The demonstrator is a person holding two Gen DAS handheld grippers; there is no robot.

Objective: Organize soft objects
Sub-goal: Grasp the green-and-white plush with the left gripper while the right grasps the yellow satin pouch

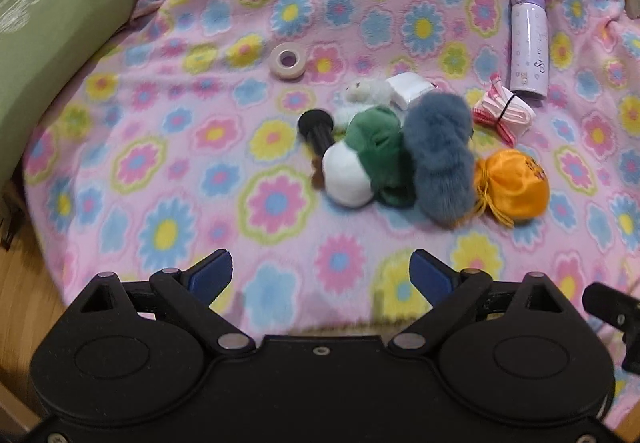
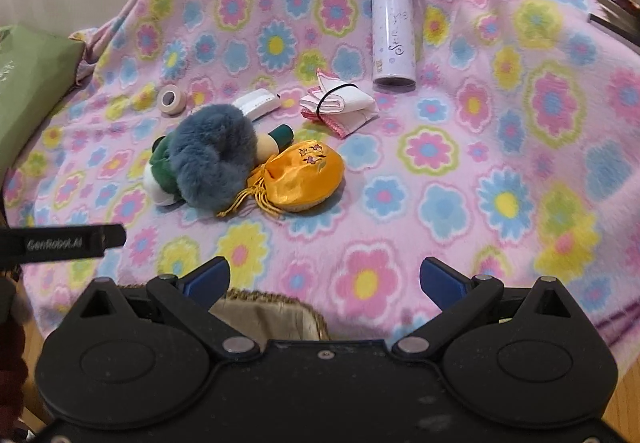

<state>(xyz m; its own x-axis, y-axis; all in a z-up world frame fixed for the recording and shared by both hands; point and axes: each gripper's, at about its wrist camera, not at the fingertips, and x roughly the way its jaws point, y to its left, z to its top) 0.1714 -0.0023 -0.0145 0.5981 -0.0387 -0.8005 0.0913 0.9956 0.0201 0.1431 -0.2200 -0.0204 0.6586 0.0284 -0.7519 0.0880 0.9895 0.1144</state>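
Observation:
A heap of soft things lies on the flowered pink blanket (image 1: 160, 171): a fluffy blue-grey scrunchie (image 1: 438, 155) (image 2: 212, 159), a green and white plush (image 1: 368, 163) (image 2: 158, 175), a small white plush (image 1: 364, 95), an orange satin pouch (image 1: 514, 185) (image 2: 306, 175) and a folded pink-white cloth with a black band (image 1: 502, 111) (image 2: 344, 103). My left gripper (image 1: 322, 271) hovers open in front of the heap, nothing between its fingers. My right gripper (image 2: 324, 277) is open too, empty, nearer than the pouch.
A lilac bottle (image 1: 528, 47) (image 2: 392, 31) lies at the back right, a tape roll (image 1: 288, 61) (image 2: 173, 99) at the back left, a black cylinder (image 1: 318, 131) by the plush. A green cushion (image 1: 44, 55) borders the left. A woven basket rim (image 2: 268, 307) shows under my right gripper.

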